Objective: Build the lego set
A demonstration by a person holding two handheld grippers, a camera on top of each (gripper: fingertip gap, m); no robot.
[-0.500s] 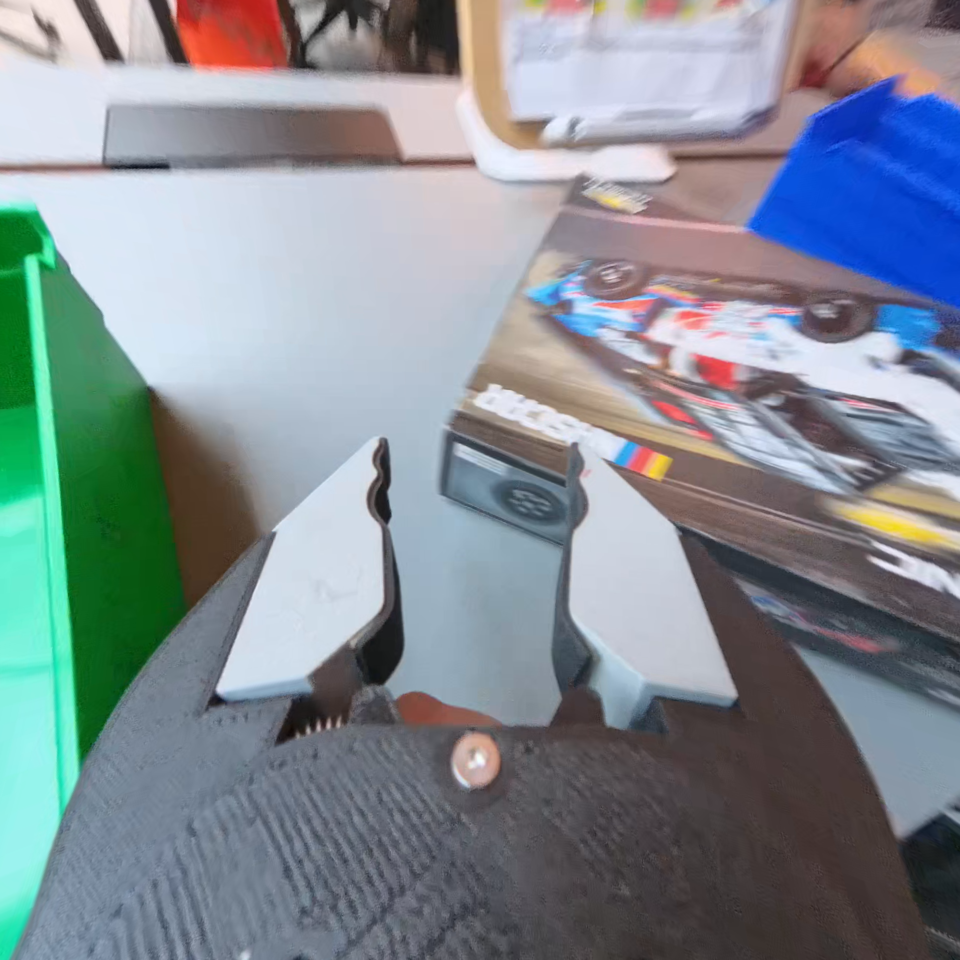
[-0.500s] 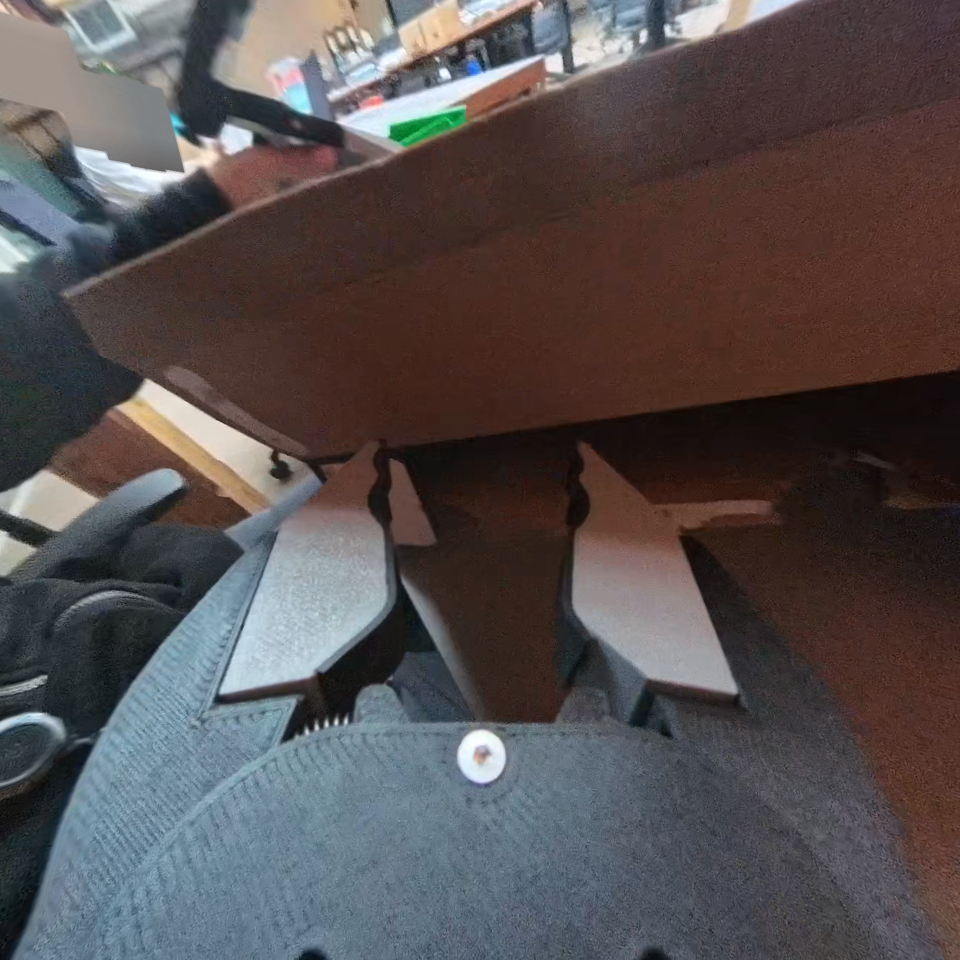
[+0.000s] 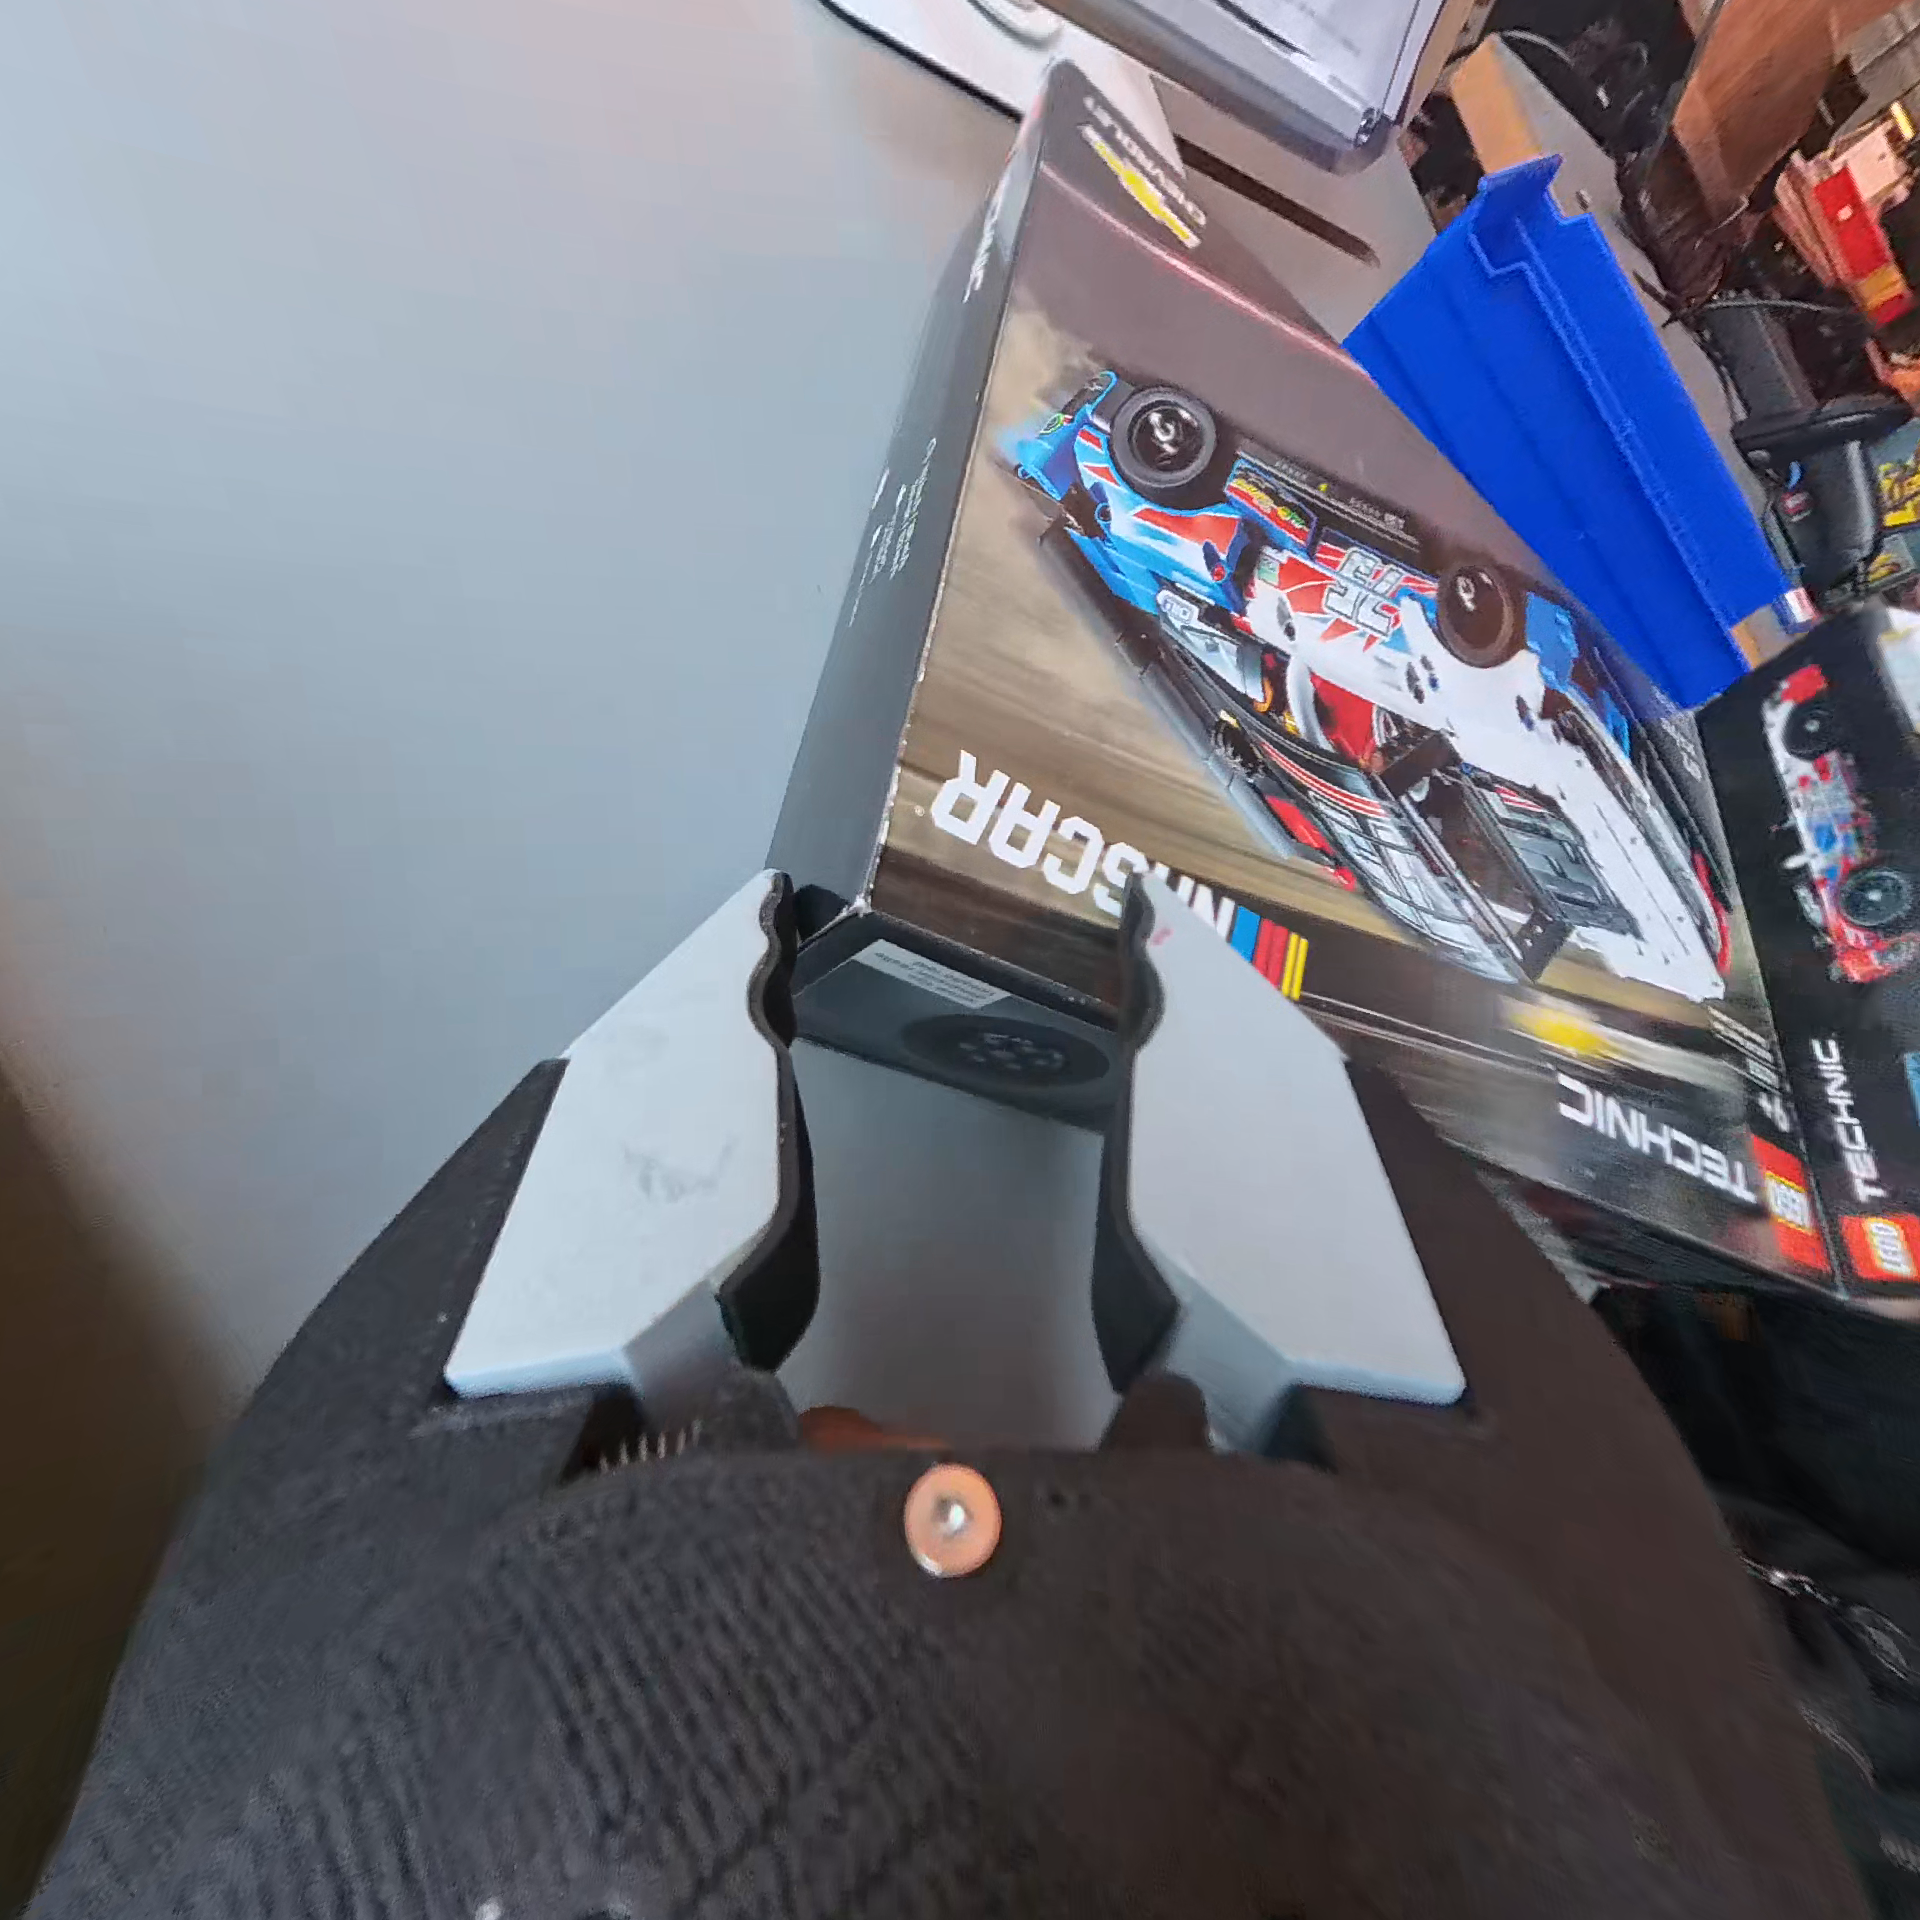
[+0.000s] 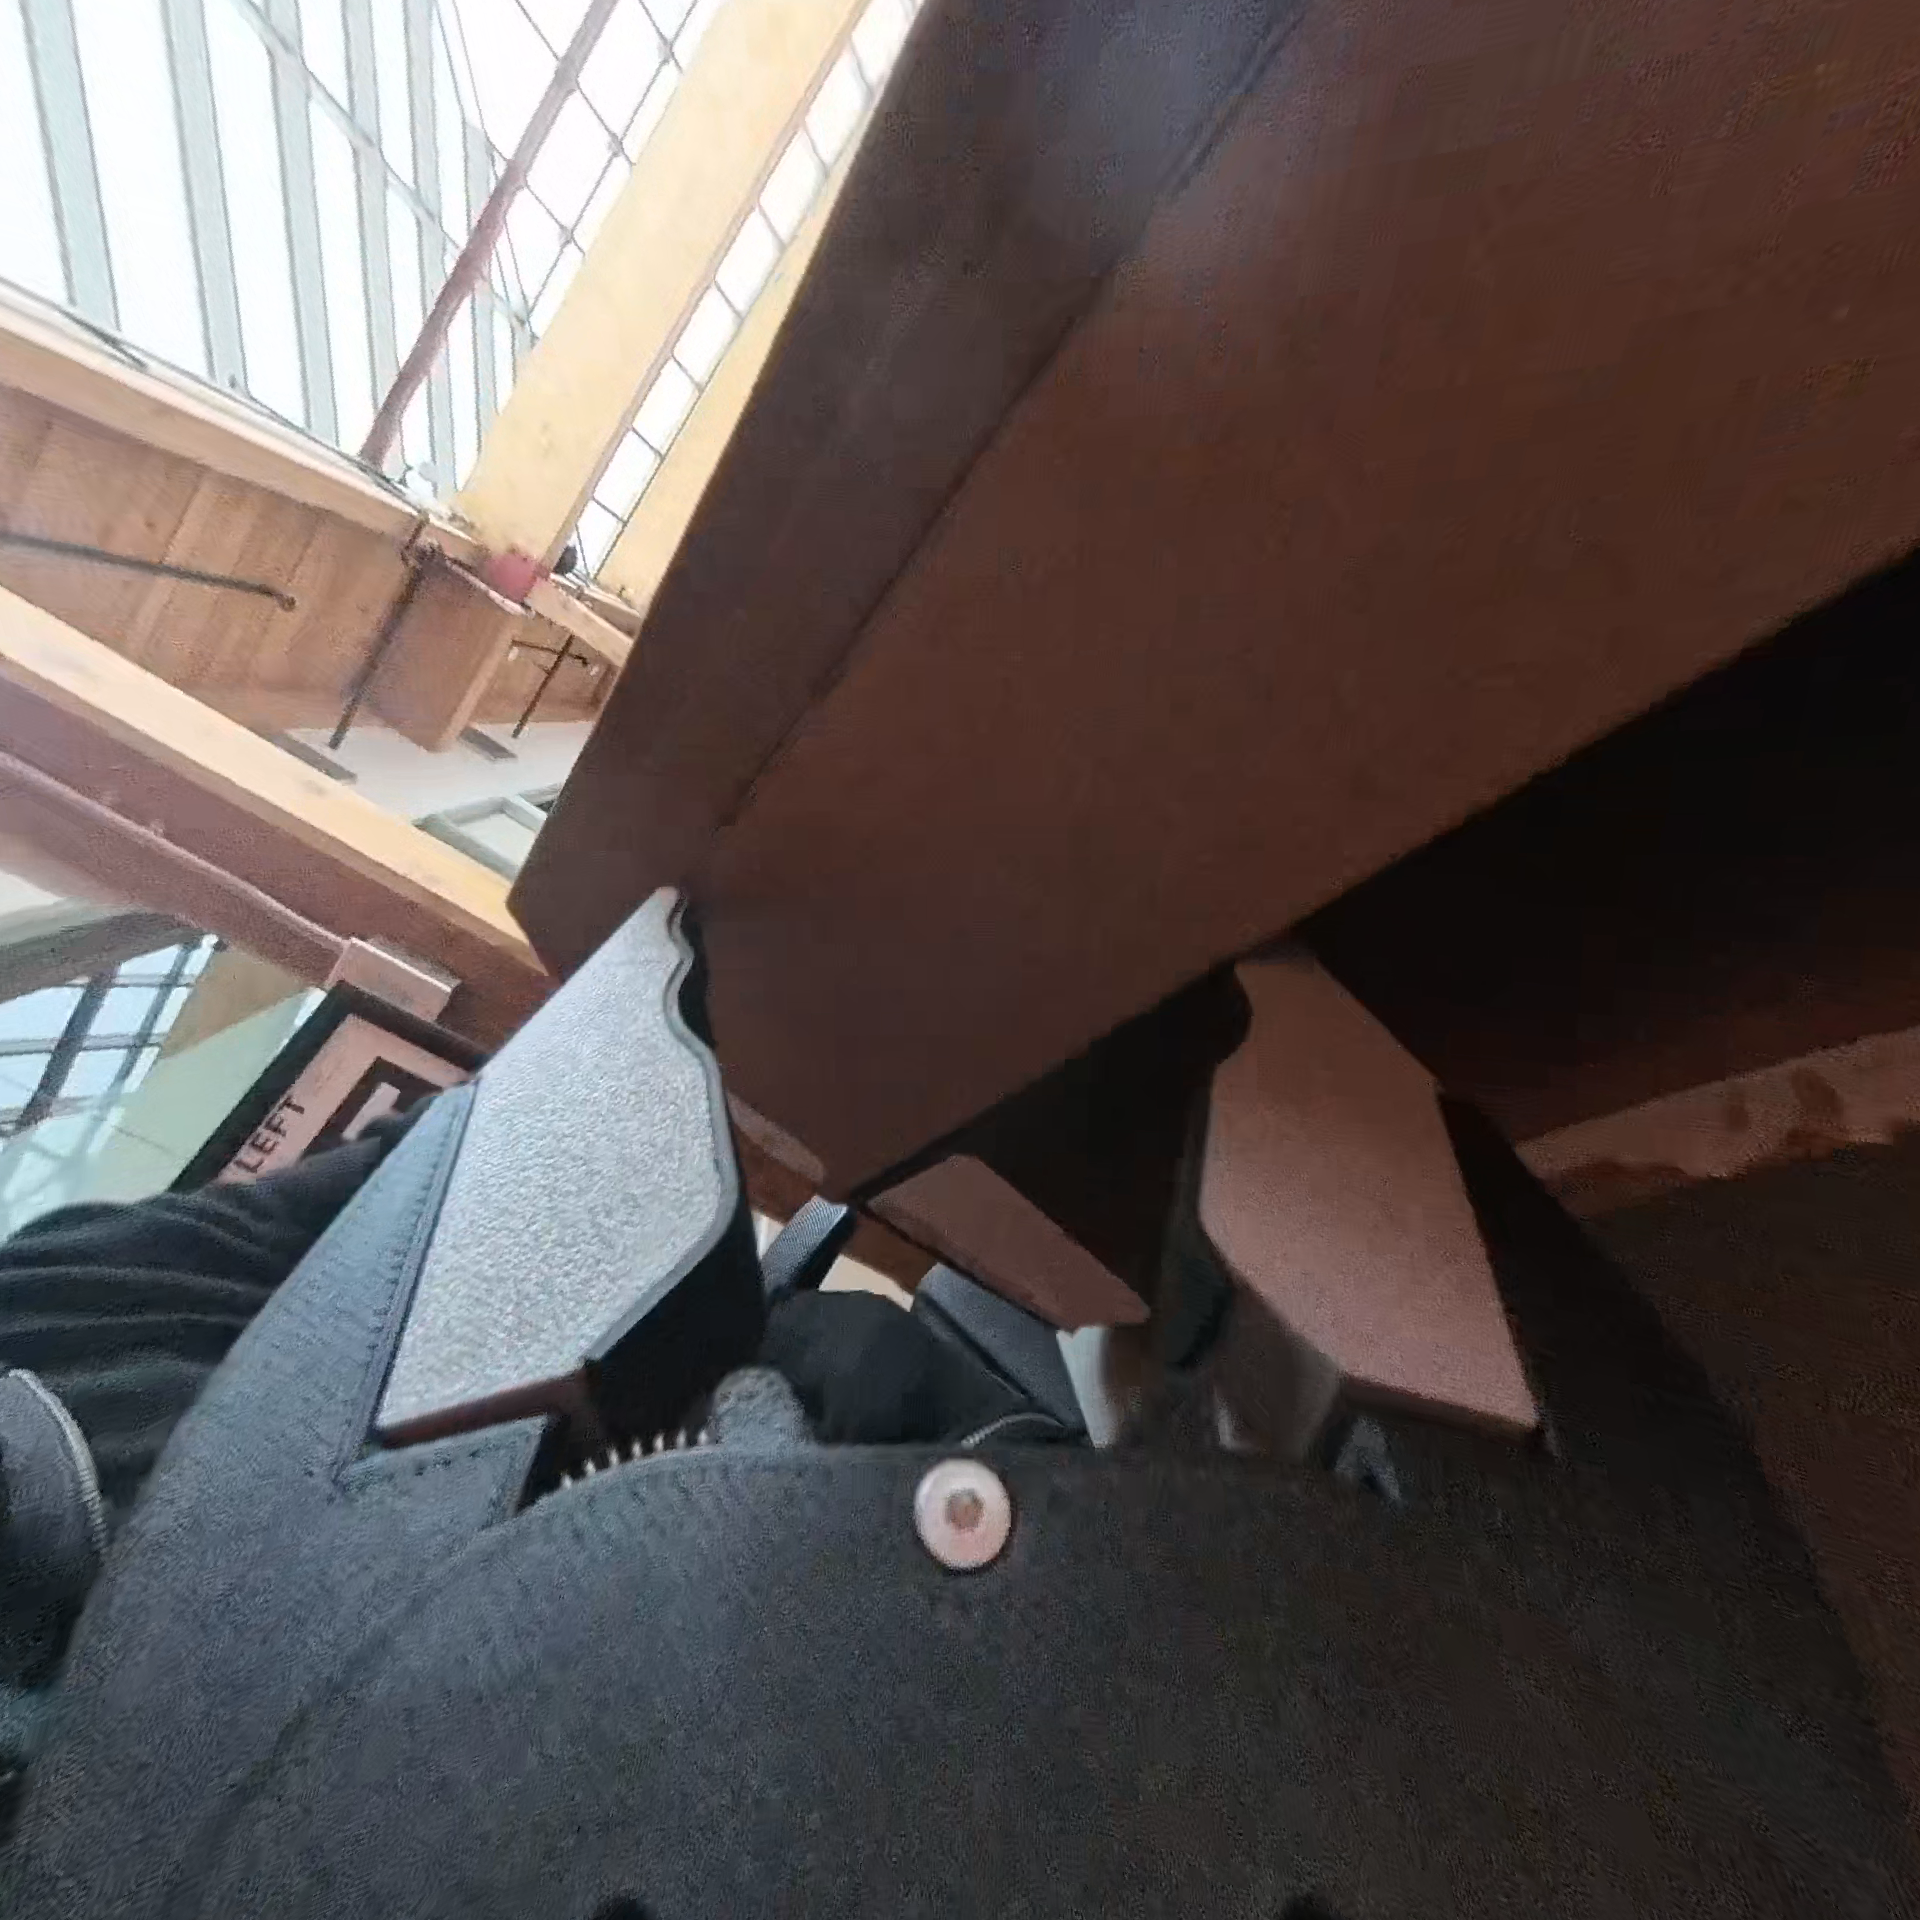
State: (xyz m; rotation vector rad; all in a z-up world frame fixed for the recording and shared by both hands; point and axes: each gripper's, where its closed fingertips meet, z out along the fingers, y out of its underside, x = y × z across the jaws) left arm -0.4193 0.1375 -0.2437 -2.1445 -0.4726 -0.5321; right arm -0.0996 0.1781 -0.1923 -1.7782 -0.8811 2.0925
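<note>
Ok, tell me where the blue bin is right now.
In the left wrist view, the blue bin sits upper right on the grey table, just beyond the far edge of the race-car set box.

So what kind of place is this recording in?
Probably a workshop or lab in an industrial-style building: a grey worktable with a blue parts bin, cluttered shelving behind, and timber roof beams under skylights.

i see a pale grey table (image 3: pixel 416 520) carrying a dark lego set box (image 3: pixel 1195 727) showing a race car. a blue plastic bin (image 3: pixel 1558 416) sits just beyond it, a second lego box (image 3: pixel 1829 883) alongside.
</note>
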